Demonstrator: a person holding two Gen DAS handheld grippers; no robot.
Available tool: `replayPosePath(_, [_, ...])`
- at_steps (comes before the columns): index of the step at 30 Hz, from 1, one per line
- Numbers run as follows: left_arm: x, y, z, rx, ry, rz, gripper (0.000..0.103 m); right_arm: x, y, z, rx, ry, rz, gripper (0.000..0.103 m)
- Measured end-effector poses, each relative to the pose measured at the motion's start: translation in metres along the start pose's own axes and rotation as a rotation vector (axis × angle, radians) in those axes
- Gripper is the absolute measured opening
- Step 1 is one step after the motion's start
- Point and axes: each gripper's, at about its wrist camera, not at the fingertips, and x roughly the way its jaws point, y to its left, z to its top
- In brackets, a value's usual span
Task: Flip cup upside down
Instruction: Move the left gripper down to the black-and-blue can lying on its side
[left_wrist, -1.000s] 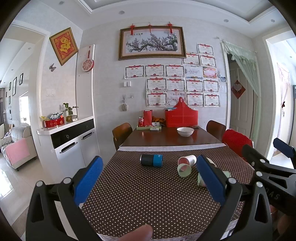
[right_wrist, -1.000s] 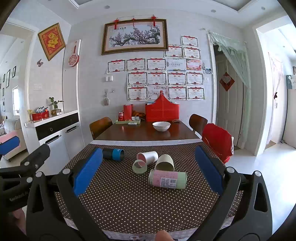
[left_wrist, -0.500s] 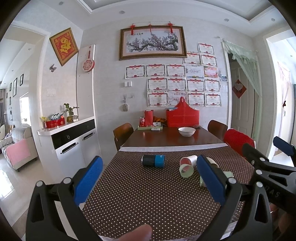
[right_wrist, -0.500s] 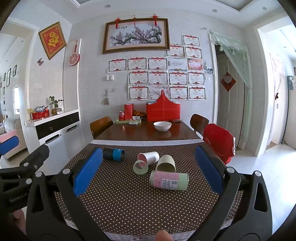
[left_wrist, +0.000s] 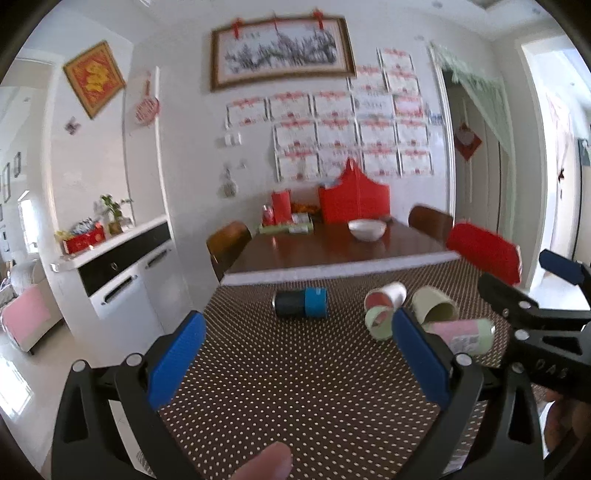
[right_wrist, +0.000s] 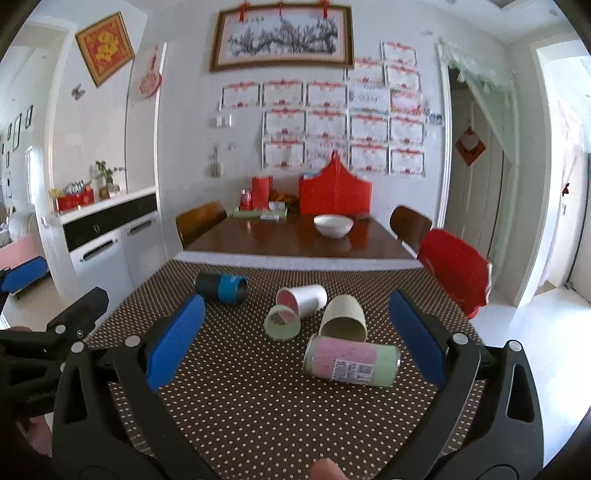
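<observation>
Here, five cups (right_wrist: 351, 360) lying sideways, two grippers (right_wrist: 295, 336) open

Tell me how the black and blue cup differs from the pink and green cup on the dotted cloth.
The black and blue cup is dark, black at one end and blue at the other; the pink and green cup is pastel and bears a printed label. The black and blue cup lies far back on the left, alone; the pink and green cup lies nearer, close to the beige cup. Both lie on their sides on the tablecloth, untouched.
</observation>
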Motion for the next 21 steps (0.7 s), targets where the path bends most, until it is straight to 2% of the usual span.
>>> replayPosePath(5, [0.072, 0.008, 0.006, 0.055, 0.088, -0.002, 0.099, 0.064, -0.005, -0.003, 0.004, 0.103, 0.006, 0.097])
replayPosePath(9, [0.140, 0.016, 0.014, 0.106, 0.149, -0.035, 0.099, 0.116, -0.006, -0.003, 0.003, 0.167, 0.023, 0.097])
replayPosePath(13, [0.205, 0.026, 0.022, 0.165, 0.182, -0.038, 0.099, 0.157, -0.005, 0.002, 0.008, 0.216, 0.043, 0.097])
replayPosePath(15, [0.239, 0.030, 0.025, 0.210, 0.205, -0.075, 0.099, 0.177, -0.006, 0.003, 0.002, 0.238, 0.044, 0.097])
replayPosePath(16, [0.259, 0.032, 0.026, 0.242, 0.224, -0.117, 0.099, 0.188, -0.007, 0.003, 0.002, 0.251, 0.043, 0.097])
replayPosePath(19, [0.312, 0.025, 0.020, 0.396, 0.297, -0.240, 0.099, 0.204, -0.015, 0.002, 0.027, 0.276, 0.030, 0.097])
replayPosePath(21, [0.333, 0.016, 0.013, 0.505, 0.320, -0.283, 0.099, 0.212, -0.017, 0.001, 0.040, 0.285, 0.023, 0.097])
